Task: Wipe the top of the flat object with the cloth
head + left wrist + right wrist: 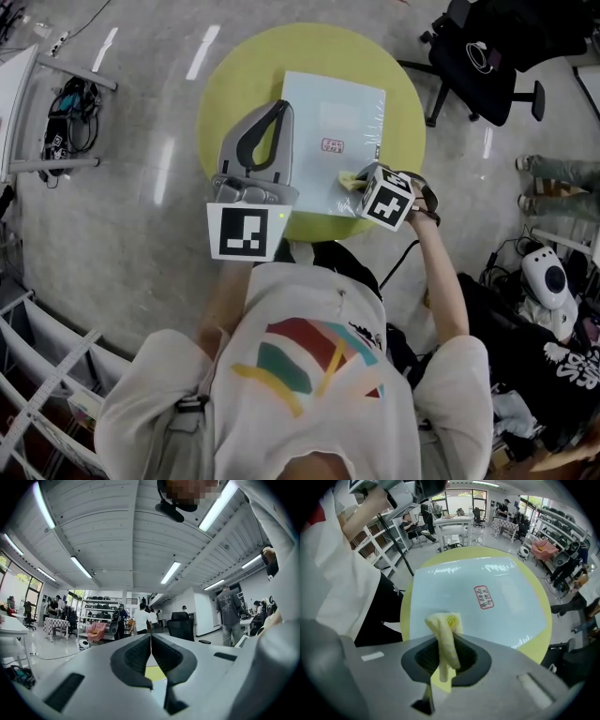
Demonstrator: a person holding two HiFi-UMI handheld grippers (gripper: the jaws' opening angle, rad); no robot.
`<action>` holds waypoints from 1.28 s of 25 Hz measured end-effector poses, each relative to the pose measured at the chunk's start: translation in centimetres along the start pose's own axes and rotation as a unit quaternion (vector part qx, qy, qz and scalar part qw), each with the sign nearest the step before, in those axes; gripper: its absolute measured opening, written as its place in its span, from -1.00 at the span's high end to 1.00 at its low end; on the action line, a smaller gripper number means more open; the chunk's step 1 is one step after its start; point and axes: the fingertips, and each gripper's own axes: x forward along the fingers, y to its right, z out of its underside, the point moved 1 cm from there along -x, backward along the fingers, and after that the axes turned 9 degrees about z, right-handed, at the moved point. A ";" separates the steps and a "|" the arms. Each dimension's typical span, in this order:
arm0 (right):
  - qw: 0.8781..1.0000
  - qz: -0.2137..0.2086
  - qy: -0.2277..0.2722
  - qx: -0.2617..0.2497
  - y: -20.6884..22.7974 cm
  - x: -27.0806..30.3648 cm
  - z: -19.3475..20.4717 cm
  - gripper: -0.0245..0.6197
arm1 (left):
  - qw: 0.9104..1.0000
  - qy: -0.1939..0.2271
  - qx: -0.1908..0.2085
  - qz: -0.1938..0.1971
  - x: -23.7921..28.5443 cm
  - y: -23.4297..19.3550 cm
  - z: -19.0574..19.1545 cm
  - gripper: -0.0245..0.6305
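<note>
A pale blue flat object (333,141) with a small red label (332,145) lies on a round yellow-green table (225,84). My right gripper (361,182) is shut on a yellow cloth (349,179) at the object's near right edge. In the right gripper view the bunched cloth (444,634) sticks out between the jaws of the right gripper (446,644), over the near edge of the flat object (497,606). My left gripper (279,106) is held above the object's left edge, tilted upward. The left gripper (151,641) is shut and holds nothing.
A black office chair (478,56) stands beyond the table at the right. A seated person's legs (553,178) and a white device (548,277) are at the right. A metal frame with cables (61,108) is at the left, white shelving (47,375) at the lower left.
</note>
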 end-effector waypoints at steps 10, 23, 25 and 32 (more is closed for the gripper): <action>1.000 -0.021 0.006 -0.005 -5.6 -0.4 0.8 0.84 | 1.000 -0.003 0.002 0.000 -0.3 -0.4 0.0 0.87; 0.999 -0.037 0.007 0.004 -8.6 -0.4 1.4 0.84 | 1.000 0.007 0.004 0.009 0.2 -0.1 -0.5 0.87; 0.999 -0.039 0.008 0.006 -8.8 -0.4 1.5 0.84 | 1.000 0.006 0.001 0.008 0.1 0.0 -0.4 0.87; 1.000 -0.024 0.010 -0.001 -7.7 -1.3 1.4 0.84 | 1.000 0.002 0.004 0.006 0.1 -0.1 -0.3 0.87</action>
